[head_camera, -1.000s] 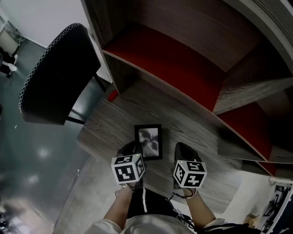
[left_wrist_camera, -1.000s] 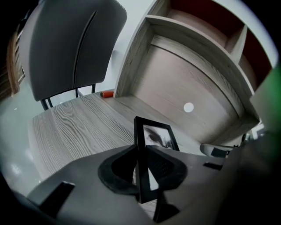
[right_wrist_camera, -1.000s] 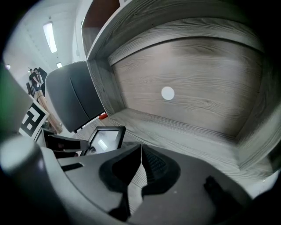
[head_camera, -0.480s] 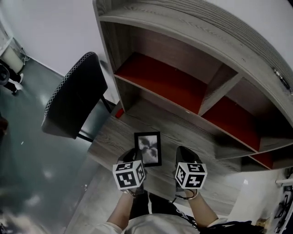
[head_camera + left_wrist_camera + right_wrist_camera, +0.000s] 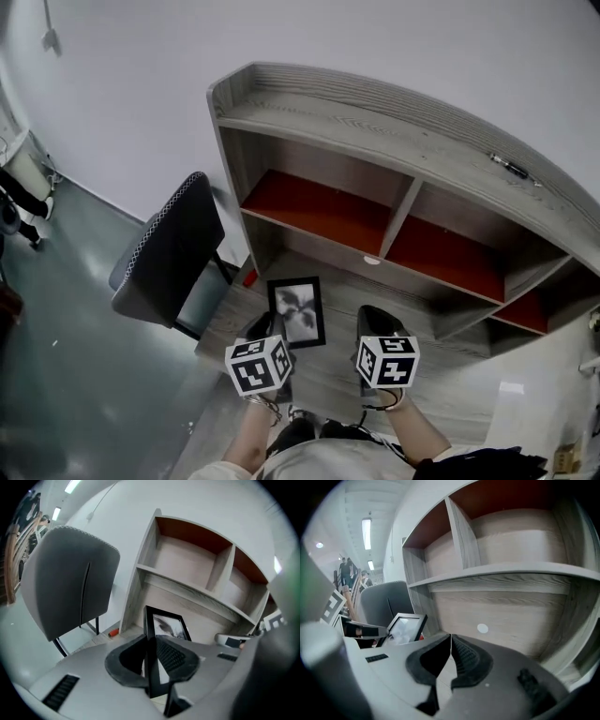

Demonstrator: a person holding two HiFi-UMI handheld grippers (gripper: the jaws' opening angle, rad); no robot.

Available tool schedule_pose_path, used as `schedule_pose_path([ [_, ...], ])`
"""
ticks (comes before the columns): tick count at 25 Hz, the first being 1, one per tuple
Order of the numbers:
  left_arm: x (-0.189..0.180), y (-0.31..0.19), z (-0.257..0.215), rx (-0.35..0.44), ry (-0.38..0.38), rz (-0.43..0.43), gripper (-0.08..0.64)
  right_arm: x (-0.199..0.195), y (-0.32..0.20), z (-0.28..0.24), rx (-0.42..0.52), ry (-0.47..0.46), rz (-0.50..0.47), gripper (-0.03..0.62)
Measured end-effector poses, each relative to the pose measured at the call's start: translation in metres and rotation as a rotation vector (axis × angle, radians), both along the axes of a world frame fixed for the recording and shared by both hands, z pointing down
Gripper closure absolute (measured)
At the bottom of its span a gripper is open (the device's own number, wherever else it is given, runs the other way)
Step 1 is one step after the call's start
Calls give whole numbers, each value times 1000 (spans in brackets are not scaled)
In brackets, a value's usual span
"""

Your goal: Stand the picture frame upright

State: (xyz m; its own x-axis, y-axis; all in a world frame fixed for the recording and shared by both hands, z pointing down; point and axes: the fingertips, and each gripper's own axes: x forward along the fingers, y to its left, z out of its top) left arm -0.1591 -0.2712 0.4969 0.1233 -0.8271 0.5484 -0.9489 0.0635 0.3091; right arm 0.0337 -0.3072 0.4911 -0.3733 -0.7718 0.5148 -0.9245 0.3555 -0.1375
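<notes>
Clamping the picture frame [image 5: 165, 623] edgewise, left gripper [image 5: 151, 644]; right gripper [image 5: 451, 641] pinched together, empty, seemingly over the desk [image 5: 325, 371].

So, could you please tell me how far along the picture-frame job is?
Done: the left claw is clamped on an edge of the picture frame. In hand: the frame is held tipped up over the desk. Left: stand it unsupported and let go. The right claw is shut and empty.
</notes>
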Motion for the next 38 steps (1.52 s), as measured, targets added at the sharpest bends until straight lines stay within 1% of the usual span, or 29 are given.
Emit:
schedule_pose_path([
  [3, -3, -9, -25, 56, -2, 10, 485, -4, -7, -25, 47, -24, 23, 560],
  [8, -1, -25, -72, 159, -17, 45, 485, -10, -14, -58, 114, -37, 44, 560],
  [11, 1, -34, -95, 210, -25, 71, 485, -6, -16, -73, 147, -45, 70, 560],
  [17, 7, -51, -131, 284, -23, 109, 485, 12, -21, -96, 194, -42, 123, 560],
  [25, 24, -75, -162, 347, -15, 160, 485, 43, -29, -122, 234, -26, 187, 560],
  [29, 25, -89, -175, 370, -12, 169, 485, 49, -38, -135, 250, -25, 202, 560],
  [34, 32, -113, -196, 414, -33, 200, 485, 57, -54, -151, 278, -21, 221, 560],
  [38, 40, -128, -206, 432, -45, 227, 485, 63, -66, -159, 289, -24, 238, 560],
])
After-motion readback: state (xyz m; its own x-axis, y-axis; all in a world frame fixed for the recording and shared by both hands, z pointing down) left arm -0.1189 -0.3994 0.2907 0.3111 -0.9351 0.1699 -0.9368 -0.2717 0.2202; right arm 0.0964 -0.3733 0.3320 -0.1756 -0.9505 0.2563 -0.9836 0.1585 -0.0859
